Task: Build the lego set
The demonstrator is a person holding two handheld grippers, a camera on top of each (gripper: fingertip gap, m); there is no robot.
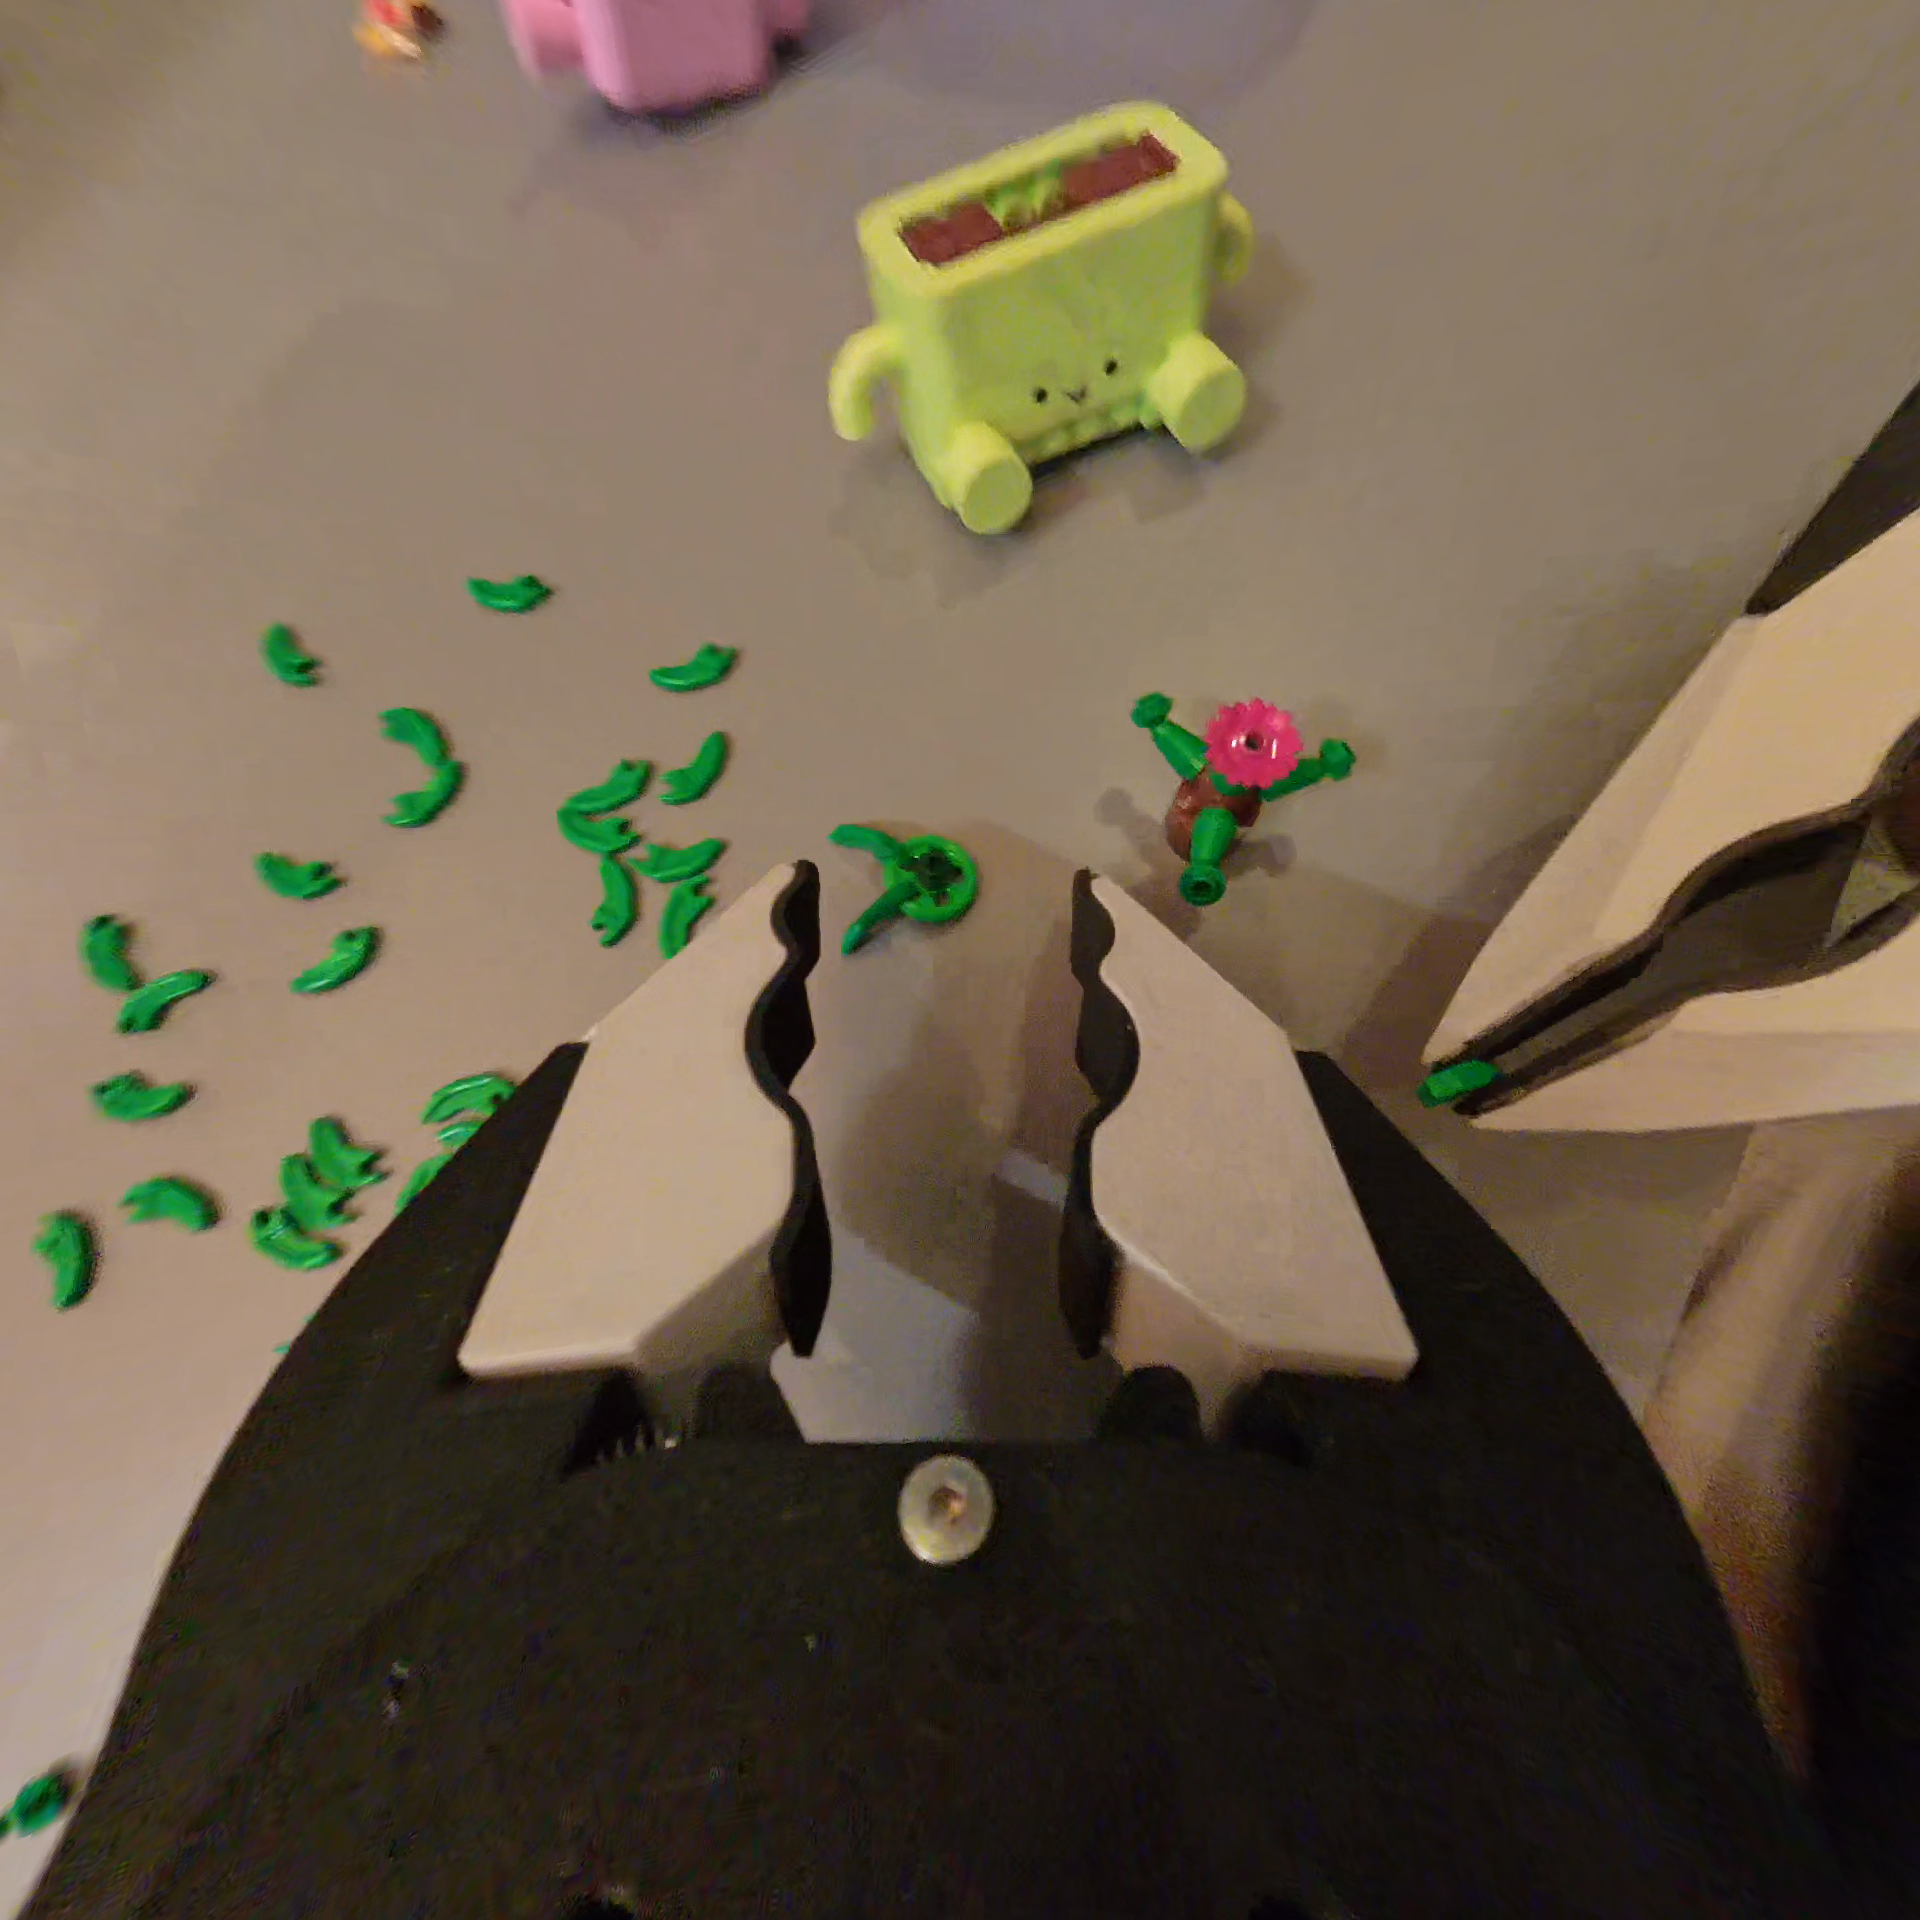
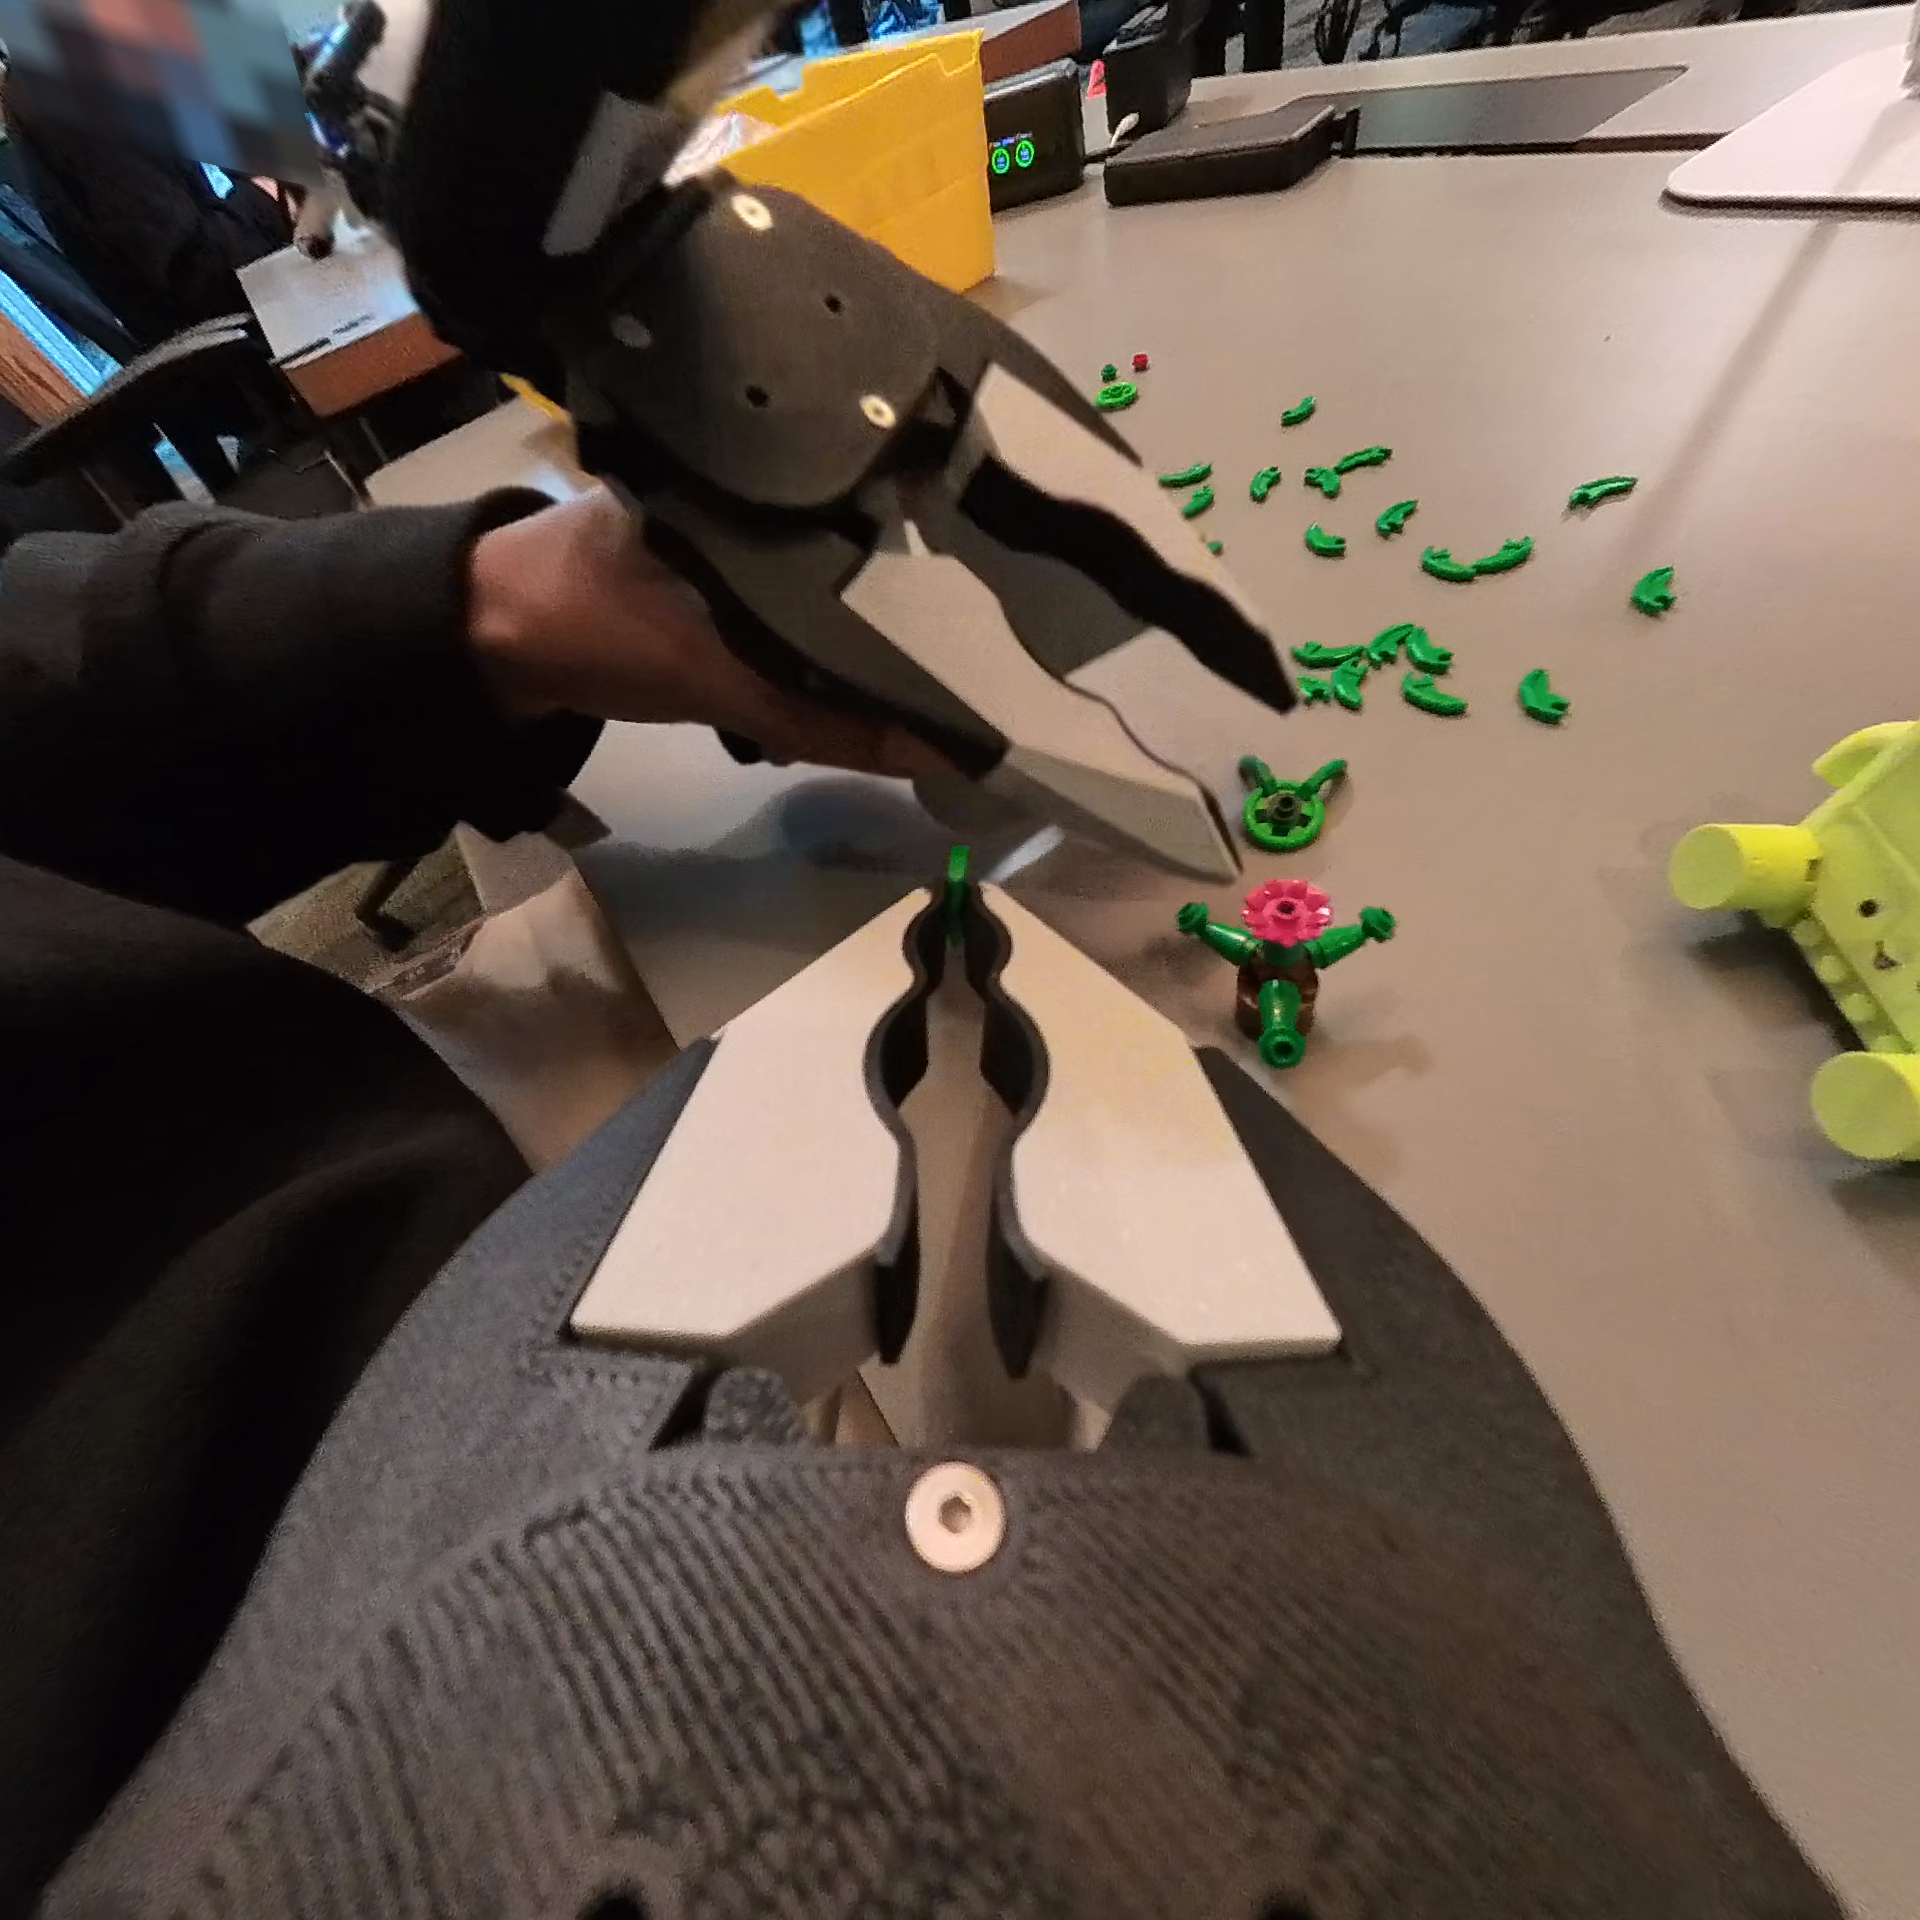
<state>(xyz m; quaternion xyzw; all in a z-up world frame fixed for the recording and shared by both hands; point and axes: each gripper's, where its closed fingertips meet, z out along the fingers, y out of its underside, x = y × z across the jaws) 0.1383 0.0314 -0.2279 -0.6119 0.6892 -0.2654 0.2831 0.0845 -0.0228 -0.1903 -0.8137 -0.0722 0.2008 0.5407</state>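
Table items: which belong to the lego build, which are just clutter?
Build:
- flower assembly, pink top
- green ring piece
- loose green leaf pieces
- small green piece clamped in right gripper
- left gripper, open, empty

Clutter:
- lime figure
- pink figure
- yellow bin

Glossy plastic leaves (image 1: 416,769); matt grey table (image 1: 312,364).
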